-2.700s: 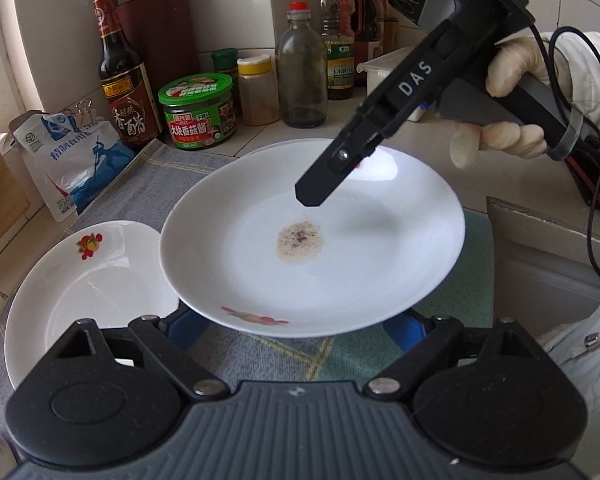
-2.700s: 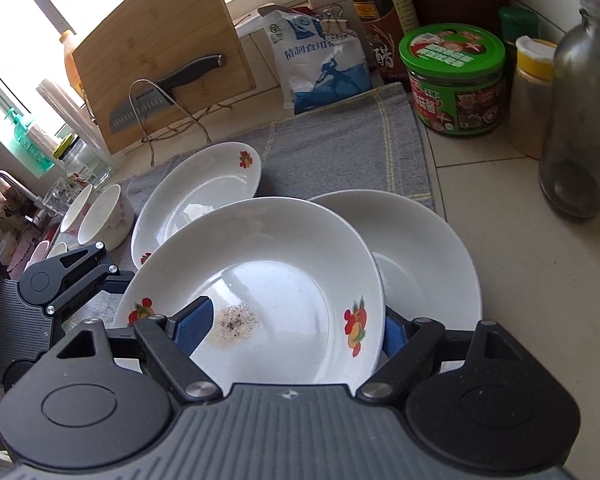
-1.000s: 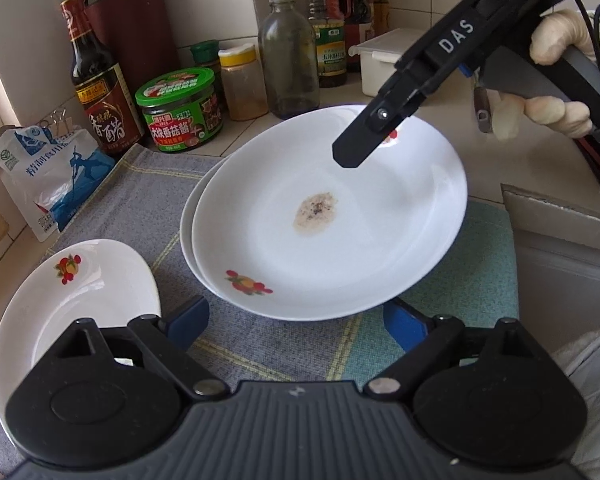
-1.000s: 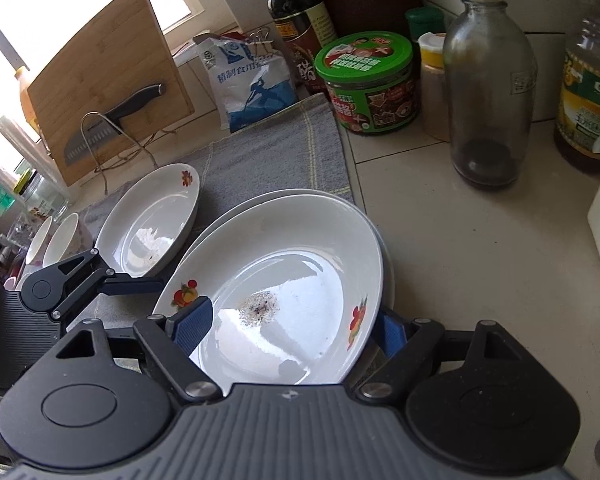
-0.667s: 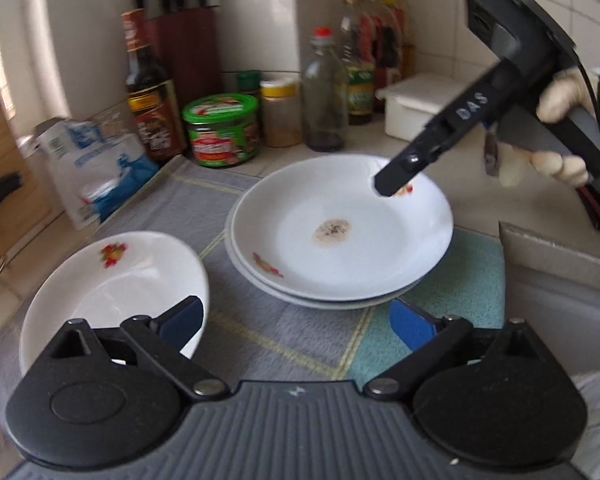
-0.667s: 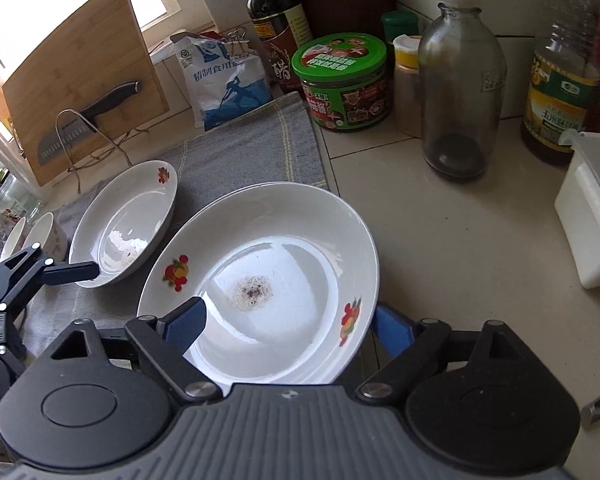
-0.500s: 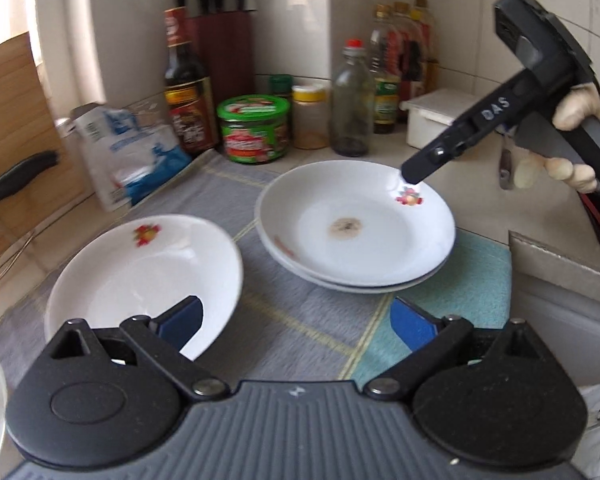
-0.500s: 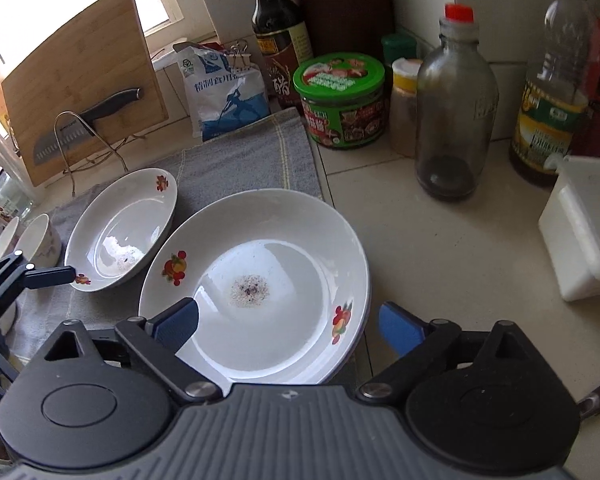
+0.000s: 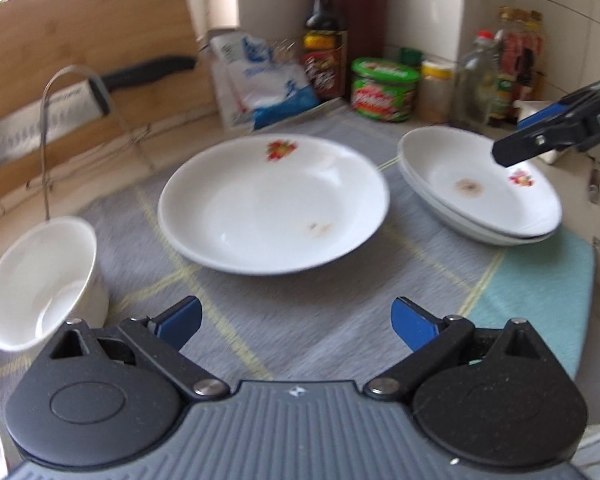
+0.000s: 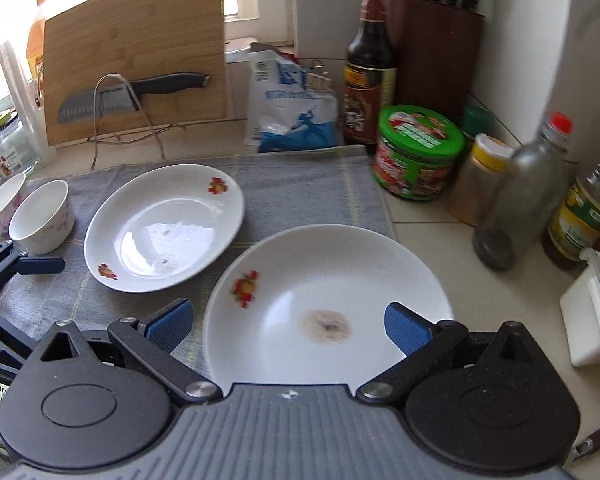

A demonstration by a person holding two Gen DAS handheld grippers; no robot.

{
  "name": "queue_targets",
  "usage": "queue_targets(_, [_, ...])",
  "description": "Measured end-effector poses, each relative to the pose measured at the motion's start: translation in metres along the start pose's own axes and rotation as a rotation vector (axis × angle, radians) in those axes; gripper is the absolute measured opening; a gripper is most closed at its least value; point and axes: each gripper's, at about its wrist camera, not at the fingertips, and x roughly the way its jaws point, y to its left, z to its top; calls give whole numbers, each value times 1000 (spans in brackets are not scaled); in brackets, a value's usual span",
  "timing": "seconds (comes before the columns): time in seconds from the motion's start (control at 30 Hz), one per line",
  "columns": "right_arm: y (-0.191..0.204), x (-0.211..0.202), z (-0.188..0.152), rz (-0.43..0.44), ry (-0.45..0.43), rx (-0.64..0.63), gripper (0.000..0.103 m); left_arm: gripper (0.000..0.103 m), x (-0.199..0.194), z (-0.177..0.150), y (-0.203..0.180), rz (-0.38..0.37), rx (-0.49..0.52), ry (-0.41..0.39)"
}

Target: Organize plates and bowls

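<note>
On right tool (image 9: 556, 136): "DAS"

Left gripper (image 9: 296, 322) jaws wide apart, empty, low over grey checked cloth (image 9: 300, 320). Single flower-print plate (image 9: 274, 204) ahead on cloth. Small white bowl (image 9: 40, 280) at left. Two stacked plates (image 9: 476, 188) at right, stain on top one; right gripper (image 9: 504, 154) tip above them.

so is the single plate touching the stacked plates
Apart. The right wrist view shows a strip of grey cloth between the single plate and the stacked plates.
</note>
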Motion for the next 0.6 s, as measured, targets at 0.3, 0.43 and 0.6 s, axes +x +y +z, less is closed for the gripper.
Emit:
queue_targets(0.3, [34, 18, 15, 33, 37, -110, 103, 101, 20, -9, 10, -6, -42, 16])
queue_targets(0.43, [37, 35, 33, 78, 36, -160, 103, 101, 30, -6, 8, 28, -48, 20])
queue_targets(0.6, [36, 63, 51, 144, 52, -216, 103, 102, 38, 0, 1, 63, -62, 14])
